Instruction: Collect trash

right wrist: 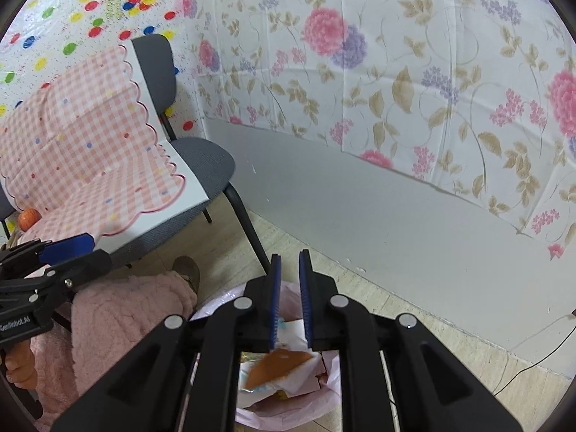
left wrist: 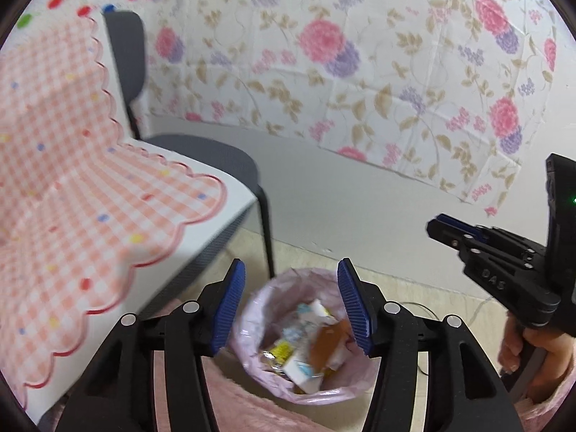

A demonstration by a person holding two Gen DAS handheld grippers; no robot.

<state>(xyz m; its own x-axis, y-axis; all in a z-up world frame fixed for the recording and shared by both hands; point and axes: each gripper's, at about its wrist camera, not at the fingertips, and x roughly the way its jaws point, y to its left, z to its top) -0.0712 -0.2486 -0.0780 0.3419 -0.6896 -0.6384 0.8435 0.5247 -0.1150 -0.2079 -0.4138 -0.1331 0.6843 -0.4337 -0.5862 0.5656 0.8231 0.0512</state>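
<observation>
Trash [left wrist: 309, 345] lay in a heap inside a bin lined with a pink bag [left wrist: 252, 345], which stood on the pale floor [right wrist: 414, 309] directly below and ahead of both tools. Largest around them was the flowered sheet [right wrist: 396, 72] covering the wall beyond the fingertips, with a plain gray strip of wall under it. To the left of the left hand-held gripper [left wrist: 291, 309] stood a gray chair [left wrist: 223, 154], draped with a pink checked cloth [left wrist: 64, 180] with a scalloped edge. A dotted sheet [right wrist: 90, 3] in many colors hung further left and behind the chair. A fuzzy pink garment [right wrist: 126, 309] showed low in the right wrist view, just left of the right hand-held gripper [right wrist: 288, 298] and touching the bin's near side.

The left hand-held gripper hovered over the bin with its blue pads wide apart and nothing between them; the bin's contents showed through the gap. The right hand-held gripper hung over the same bin, its pads drawn close together with only a narrow slit left, holding nothing. In the left wrist view it appeared off to the right, gripped by a hand [left wrist: 532, 352].

Among the trash, an orange-brown scrap [right wrist: 280, 363] lay on top, just below the right pads, with white and yellow wrappers under it; motion blur hid their details. A small orange ball [right wrist: 28, 217] sat far left, beneath the cloth's edge.
</observation>
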